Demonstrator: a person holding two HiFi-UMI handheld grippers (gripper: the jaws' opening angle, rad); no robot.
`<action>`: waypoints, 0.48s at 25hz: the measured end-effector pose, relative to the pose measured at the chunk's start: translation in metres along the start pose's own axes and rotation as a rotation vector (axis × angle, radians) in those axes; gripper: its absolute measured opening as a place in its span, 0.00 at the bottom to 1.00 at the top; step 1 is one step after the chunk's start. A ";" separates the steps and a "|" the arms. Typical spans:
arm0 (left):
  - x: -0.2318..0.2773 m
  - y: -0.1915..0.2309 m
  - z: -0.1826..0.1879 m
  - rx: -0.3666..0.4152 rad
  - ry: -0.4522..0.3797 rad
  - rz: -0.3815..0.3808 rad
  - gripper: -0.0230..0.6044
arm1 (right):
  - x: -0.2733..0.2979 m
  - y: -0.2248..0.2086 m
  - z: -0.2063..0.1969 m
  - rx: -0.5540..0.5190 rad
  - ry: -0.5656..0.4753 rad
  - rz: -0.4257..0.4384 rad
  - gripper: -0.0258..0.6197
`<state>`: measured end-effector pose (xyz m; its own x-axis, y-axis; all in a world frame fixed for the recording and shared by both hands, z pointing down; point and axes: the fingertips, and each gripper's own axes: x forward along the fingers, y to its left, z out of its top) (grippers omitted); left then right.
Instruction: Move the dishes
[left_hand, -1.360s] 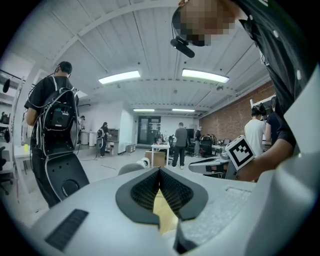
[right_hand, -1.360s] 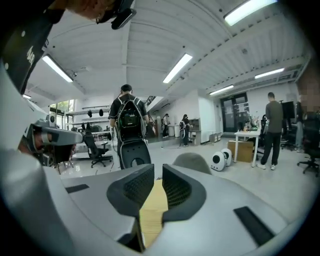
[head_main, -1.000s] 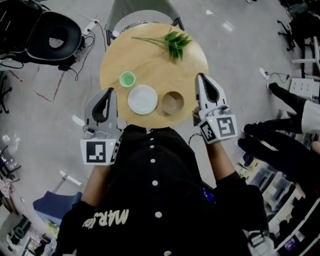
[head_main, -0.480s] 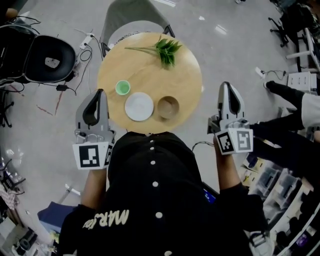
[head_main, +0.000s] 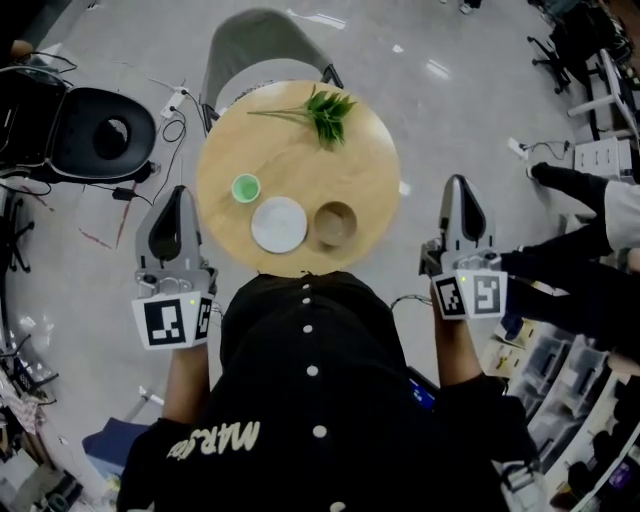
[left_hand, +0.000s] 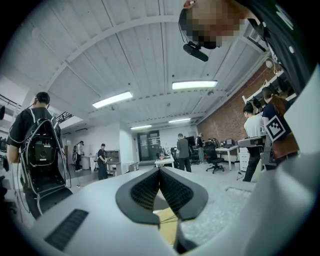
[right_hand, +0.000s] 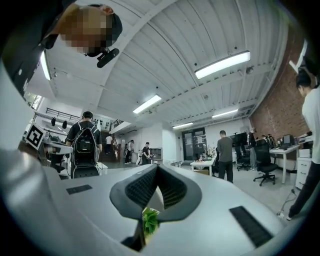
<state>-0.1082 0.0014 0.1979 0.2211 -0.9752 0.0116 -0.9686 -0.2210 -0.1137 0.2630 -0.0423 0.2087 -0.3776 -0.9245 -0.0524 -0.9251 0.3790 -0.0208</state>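
Observation:
On a round wooden table (head_main: 360, 170) lie a small green cup (head_main: 245, 187), a white plate (head_main: 279, 224) and a brown bowl (head_main: 335, 222) in a row near the front edge. My left gripper (head_main: 178, 192) hangs off the table's left side, shut and empty. Off the right side, my right gripper (head_main: 456, 182) is also shut and holds nothing. Both point level, away from me. In the left gripper view the closed left gripper (left_hand: 160, 170) faces an office room; the right gripper (right_hand: 156, 166) does the same in its own view.
A green plant sprig (head_main: 325, 108) lies at the table's far side. A grey chair (head_main: 262, 40) stands behind the table and a black office chair (head_main: 107, 130) to the left, with cables on the floor. A person's dark legs (head_main: 580, 270) reach in at right.
Both grippers have pulled outward from the table and risen: the right one swung off the table's right edge, the left one drifted further left. The dishes have not moved.

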 end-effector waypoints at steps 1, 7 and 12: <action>-0.001 0.000 0.001 0.002 0.000 0.000 0.04 | -0.001 0.000 0.002 -0.001 -0.006 -0.004 0.05; -0.004 -0.003 0.003 0.003 -0.001 -0.011 0.04 | -0.004 0.000 0.011 0.011 -0.030 -0.011 0.04; -0.005 -0.010 0.000 0.016 -0.005 -0.023 0.04 | -0.004 0.006 0.005 0.000 -0.021 0.001 0.04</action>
<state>-0.0994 0.0085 0.1994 0.2439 -0.9697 0.0099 -0.9614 -0.2431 -0.1291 0.2595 -0.0361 0.2038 -0.3773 -0.9232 -0.0733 -0.9249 0.3797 -0.0211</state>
